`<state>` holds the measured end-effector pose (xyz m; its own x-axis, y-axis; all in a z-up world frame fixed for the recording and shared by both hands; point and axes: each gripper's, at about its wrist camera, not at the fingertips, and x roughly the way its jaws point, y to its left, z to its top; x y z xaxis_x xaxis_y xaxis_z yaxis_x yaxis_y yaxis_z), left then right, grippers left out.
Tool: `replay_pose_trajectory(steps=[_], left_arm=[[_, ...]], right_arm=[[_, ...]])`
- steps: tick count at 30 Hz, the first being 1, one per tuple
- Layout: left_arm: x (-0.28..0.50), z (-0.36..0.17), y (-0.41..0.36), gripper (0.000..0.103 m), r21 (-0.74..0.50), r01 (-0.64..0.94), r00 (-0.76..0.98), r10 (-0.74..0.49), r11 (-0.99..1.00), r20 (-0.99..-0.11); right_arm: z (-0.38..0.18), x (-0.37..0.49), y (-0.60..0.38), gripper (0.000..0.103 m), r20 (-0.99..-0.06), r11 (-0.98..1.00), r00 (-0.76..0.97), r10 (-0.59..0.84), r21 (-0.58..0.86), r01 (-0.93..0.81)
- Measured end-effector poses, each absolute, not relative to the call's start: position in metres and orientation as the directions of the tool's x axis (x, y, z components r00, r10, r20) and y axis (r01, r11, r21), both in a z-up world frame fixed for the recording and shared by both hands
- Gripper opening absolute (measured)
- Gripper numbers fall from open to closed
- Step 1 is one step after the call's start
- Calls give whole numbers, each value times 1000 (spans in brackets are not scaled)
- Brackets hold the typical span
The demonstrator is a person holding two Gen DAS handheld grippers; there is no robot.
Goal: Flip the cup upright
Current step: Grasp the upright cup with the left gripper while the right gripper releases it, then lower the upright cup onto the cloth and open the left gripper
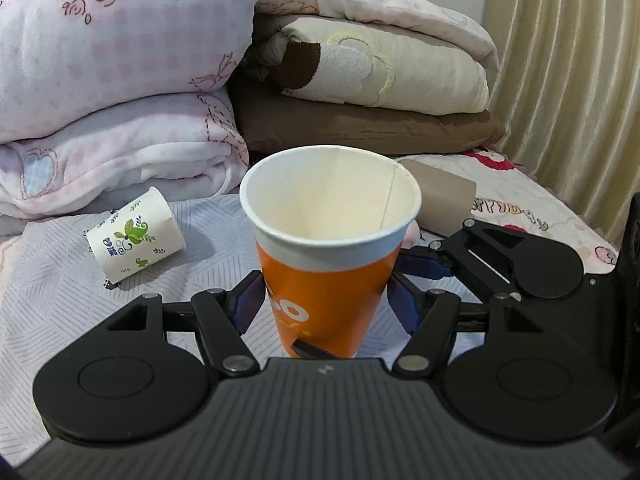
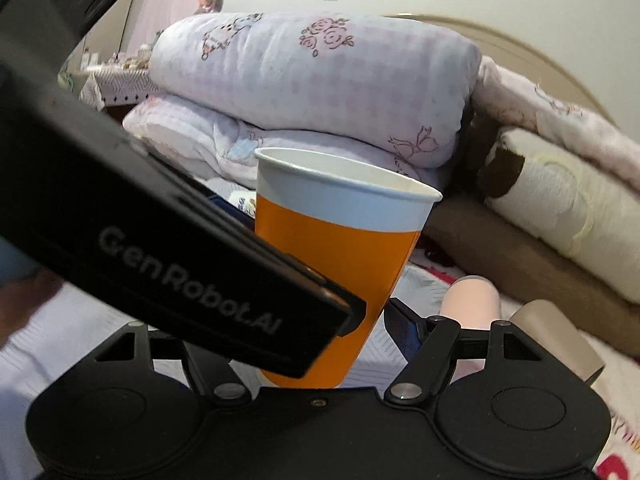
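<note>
An orange paper cup with a white rim [image 1: 324,280] stands upright, mouth up, between the blue pads of my left gripper [image 1: 326,300], which is shut on its lower half. The same cup [image 2: 340,264] fills the middle of the right wrist view, between the fingers of my right gripper [image 2: 336,332]; its right pad [image 2: 400,332] is at the cup wall, its left finger is hidden behind the left gripper's black body [image 2: 180,264]. The right gripper's fingers also show in the left wrist view [image 1: 424,264] at the cup's right side.
A small white cup with green and blue print [image 1: 136,236] lies on its side on the bedspread [image 1: 60,280]. A taupe cup [image 1: 440,196] lies behind right, and a pink one [image 2: 476,300] beside it. Folded quilts [image 1: 120,80] and curtain [image 1: 568,80] stand behind.
</note>
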<state>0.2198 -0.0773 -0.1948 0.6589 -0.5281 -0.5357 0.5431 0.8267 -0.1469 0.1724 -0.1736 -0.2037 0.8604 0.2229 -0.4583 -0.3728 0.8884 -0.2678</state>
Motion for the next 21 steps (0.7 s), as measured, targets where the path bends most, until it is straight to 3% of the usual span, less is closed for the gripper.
replay_pose_trajectory(steps=[15, 21], left_arm=[[216, -195, -77, 68, -169, 554, 641, -547, 815, -539], [217, -195, -76, 85, -235, 541, 593, -564, 808, -574]], right_arm=[[-199, 180, -184, 76, -503, 924, 824, 262, -117, -364], [-198, 179, -182, 79, -523, 925, 813, 255, -114, -364]])
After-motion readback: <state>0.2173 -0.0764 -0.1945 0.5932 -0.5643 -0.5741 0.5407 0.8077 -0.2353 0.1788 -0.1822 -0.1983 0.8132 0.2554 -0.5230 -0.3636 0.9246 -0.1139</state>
